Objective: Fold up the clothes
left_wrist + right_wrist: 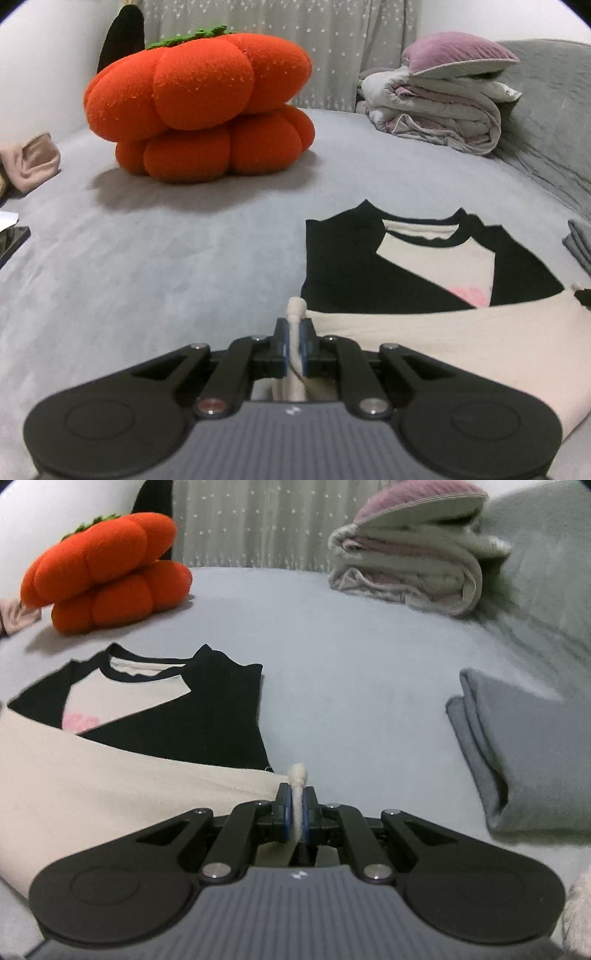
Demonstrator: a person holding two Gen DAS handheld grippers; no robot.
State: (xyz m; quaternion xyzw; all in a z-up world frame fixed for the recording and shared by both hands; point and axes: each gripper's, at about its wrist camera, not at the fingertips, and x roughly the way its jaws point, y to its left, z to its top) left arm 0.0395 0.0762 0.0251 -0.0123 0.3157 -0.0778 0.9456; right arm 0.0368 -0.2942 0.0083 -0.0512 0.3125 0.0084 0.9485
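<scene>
A cream and black raglan T-shirt (424, 266) lies on the grey bed, sleeves folded in over the chest, collar at the far end. Its cream bottom hem (443, 332) is lifted and held stretched between the two grippers, over the lower body of the shirt. My left gripper (294, 343) is shut on the hem's left corner. My right gripper (295, 812) is shut on the hem's right corner; the shirt (155, 709) and hem (110, 790) show to its left in the right wrist view.
An orange pumpkin cushion (199, 103) stands at the far left of the bed (147, 277). A folded quilt stack with a purple pillow (443, 99) lies at the far right. A folded grey garment (524, 753) lies right of the shirt. A pink cloth (29, 162) and a dark tablet (11, 240) are at the left edge.
</scene>
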